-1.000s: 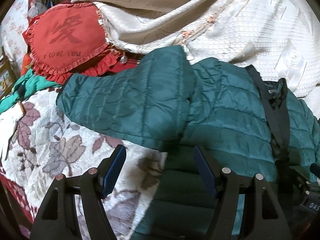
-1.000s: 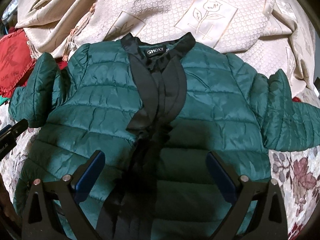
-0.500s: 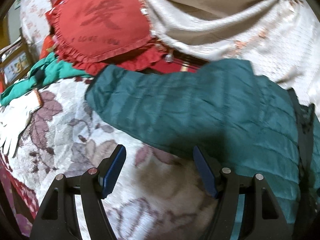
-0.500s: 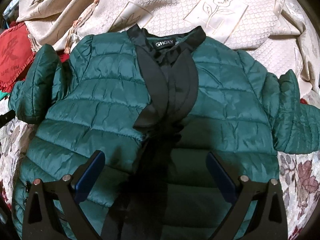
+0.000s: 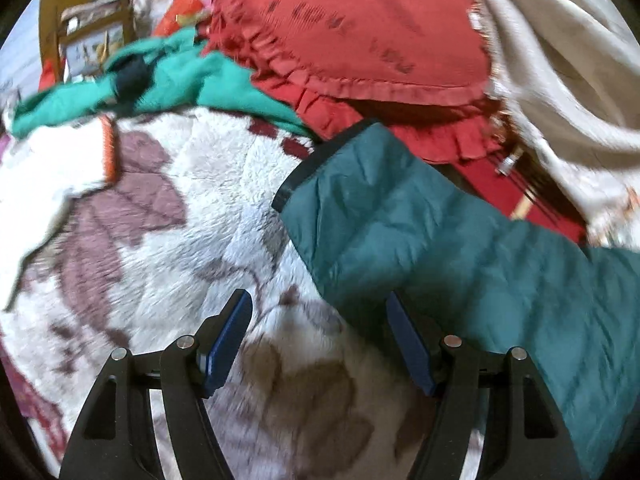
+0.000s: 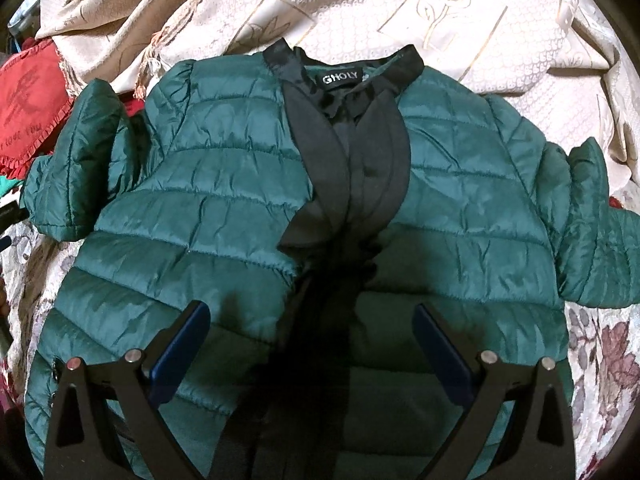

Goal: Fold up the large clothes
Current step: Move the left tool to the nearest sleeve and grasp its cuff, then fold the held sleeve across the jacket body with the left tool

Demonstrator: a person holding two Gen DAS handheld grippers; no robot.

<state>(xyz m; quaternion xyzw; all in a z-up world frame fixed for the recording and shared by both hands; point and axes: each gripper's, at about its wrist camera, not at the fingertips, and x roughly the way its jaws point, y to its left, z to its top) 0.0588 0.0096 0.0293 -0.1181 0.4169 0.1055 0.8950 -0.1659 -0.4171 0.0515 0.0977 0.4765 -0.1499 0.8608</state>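
Note:
A dark green quilted jacket (image 6: 224,216) with black trim lies front up on the bed, collar away from me. Its left sleeve (image 5: 420,232) stretches out over the floral blanket, with the black cuff (image 5: 320,168) at its end. My left gripper (image 5: 320,328) is open and empty, just above the blanket at the sleeve's lower edge; its right finger sits against the sleeve. My right gripper (image 6: 312,336) is open and empty over the jacket's lower front, astride the black placket (image 6: 352,184).
A red heart cushion (image 5: 360,28) lies beyond the cuff. A bright green garment (image 5: 188,76) and a white cloth (image 5: 52,160) lie at the left. A beige embroidered bedspread (image 6: 360,8) is bunched behind the collar. The floral blanket (image 5: 208,208) covers the bed.
My left gripper has swung left along the sleeve towards the cuff and come closer to it. My right gripper has moved in slightly over the jacket's front. Both stayed open.

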